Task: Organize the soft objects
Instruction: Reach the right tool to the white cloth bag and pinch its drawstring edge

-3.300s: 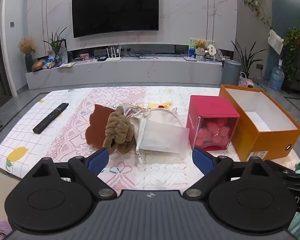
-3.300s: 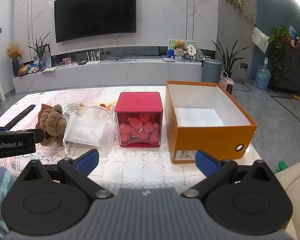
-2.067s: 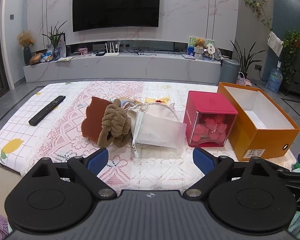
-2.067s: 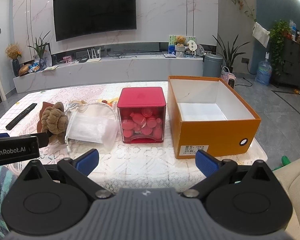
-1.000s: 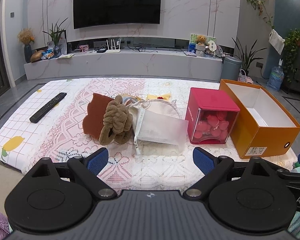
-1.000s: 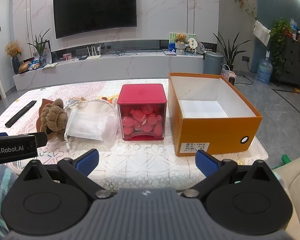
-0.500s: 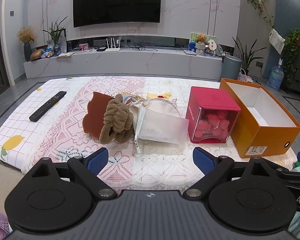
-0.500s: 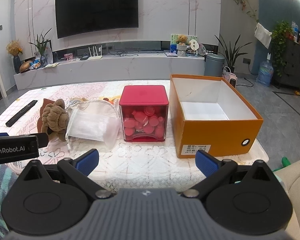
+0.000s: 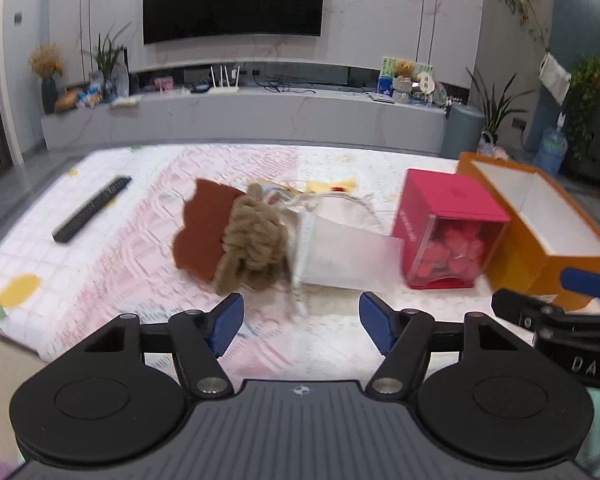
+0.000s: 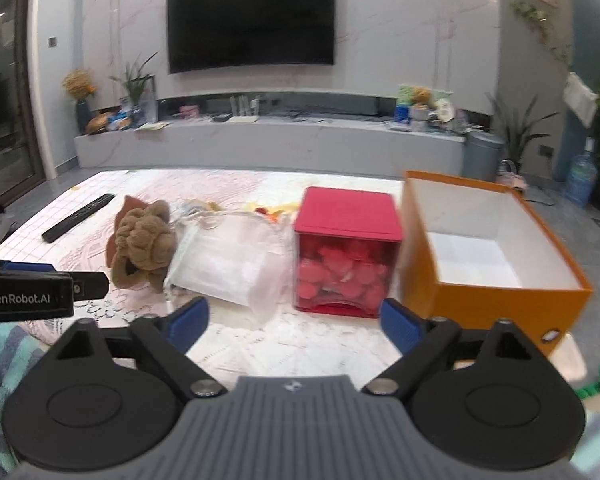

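Both tools have come forward over the near edge of the table, so the brown plush toy and white drawstring bag now loom just ahead of the left gripper, while its jaws and the right gripper's are closing on nothing.

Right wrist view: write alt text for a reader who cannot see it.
The right gripper, jaws closing on nothing, faces a table holding a brown plush toy, a white drawstring bag, a red box and an open, empty orange box.
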Demonstrator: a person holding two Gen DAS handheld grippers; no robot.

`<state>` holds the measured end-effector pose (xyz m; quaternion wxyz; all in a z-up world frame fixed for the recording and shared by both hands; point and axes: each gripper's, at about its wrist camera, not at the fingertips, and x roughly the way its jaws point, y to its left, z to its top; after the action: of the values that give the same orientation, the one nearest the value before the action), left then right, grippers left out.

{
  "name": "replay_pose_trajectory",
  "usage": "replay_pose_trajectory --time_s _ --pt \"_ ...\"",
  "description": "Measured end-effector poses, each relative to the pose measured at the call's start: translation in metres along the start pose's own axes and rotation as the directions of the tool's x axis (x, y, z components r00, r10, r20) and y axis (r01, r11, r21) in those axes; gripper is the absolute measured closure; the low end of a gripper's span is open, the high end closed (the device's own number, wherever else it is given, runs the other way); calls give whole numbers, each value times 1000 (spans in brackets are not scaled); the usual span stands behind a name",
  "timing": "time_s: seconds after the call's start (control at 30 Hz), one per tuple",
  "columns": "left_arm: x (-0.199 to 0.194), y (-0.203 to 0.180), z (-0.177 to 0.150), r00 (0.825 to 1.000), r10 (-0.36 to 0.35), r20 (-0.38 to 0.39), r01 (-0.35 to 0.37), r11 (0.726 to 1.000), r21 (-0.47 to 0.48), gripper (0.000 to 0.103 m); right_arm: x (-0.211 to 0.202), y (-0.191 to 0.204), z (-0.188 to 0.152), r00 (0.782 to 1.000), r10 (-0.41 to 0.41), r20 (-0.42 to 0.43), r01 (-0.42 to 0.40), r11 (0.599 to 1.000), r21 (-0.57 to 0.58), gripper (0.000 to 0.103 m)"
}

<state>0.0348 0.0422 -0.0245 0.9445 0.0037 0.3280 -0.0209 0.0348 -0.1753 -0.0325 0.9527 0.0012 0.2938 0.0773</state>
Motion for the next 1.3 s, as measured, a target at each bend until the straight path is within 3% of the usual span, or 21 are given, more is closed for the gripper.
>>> replay_pose_trajectory --time_s 0.1,0.4,0.6,0.77,0.83,0.93,1.07,1.2,1.3 --pt "9 3 4 999 38 8 -39 997 71 15 23 5 6 999 33 -25 -33 999 -11 16" --pt "58 11 13 995 40 -90 -24 984 174 14 103 34 9 987 79 -139 -96 987 -126 11" --pt "87 21 13 988 47 -149 -25 988 150 16 146 56 7 983 103 -149 -139 957 -253 14" --pt "101 33 17 981 18 -195 0 996 93 16 174 77 9 982 119 -144 -169 897 -409 14" --pt "104 36 19 979 7 -202 7 998 70 16 182 82 10 983 124 -137 -174 863 -474 4" --pt "108 39 21 978 -5 -209 13 999 39 16 195 89 10 985 121 -126 -172 800 -575 3" --pt "110 41 21 978 -9 -210 16 999 28 16 214 88 12 979 140 -148 -202 758 -620 3" --pt "110 41 23 975 -47 -219 49 999 5 16 220 80 17 961 185 -206 -271 778 -567 28" --pt "107 38 26 975 -74 -208 78 997 7 16 211 76 17 957 195 -215 -284 782 -555 57"
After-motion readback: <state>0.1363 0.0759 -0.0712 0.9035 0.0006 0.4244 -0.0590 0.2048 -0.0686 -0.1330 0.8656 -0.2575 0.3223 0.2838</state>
